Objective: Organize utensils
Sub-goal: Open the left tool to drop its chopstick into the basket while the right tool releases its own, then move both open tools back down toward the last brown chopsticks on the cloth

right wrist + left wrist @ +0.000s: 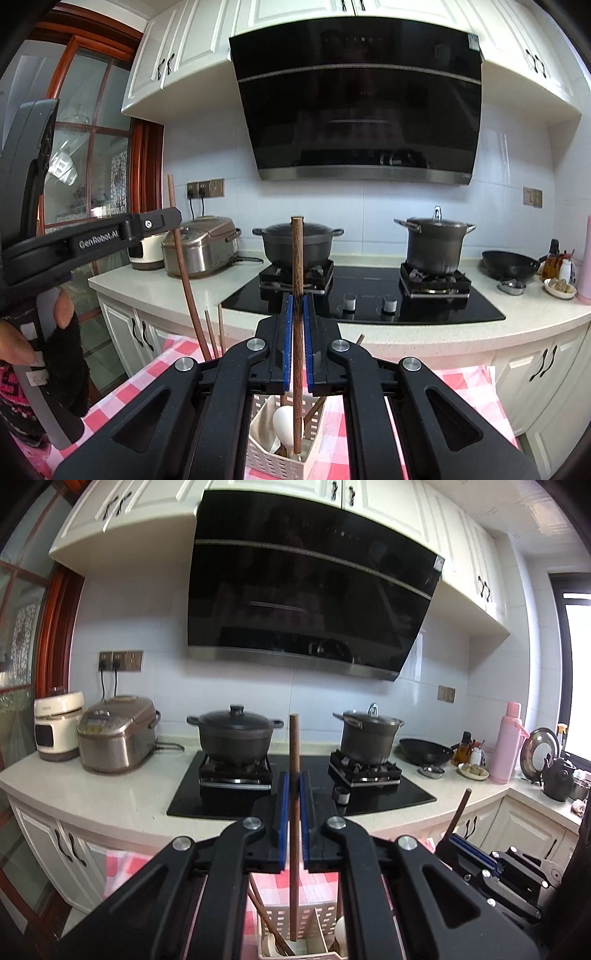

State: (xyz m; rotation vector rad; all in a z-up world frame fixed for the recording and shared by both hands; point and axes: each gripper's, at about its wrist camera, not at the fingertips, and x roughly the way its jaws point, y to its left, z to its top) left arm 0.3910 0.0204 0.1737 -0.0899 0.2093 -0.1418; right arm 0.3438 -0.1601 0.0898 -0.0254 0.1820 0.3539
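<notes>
Two hand-held black tongs hover above a white slotted utensil basket (280, 443) on a pink checked cloth (461, 384), in front of the kitchen worktop (122, 797). The left tongs (294, 786) are clamped on an upright brown wooden chopstick (294, 746), its lower end over the basket. The right tongs (297, 306) are clamped on a second upright chopstick (297, 251), its tip inside the basket beside a white spoon (282, 421).

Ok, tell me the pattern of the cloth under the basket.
Pink and white checks on the cloth, clearest in the right wrist view.
</notes>
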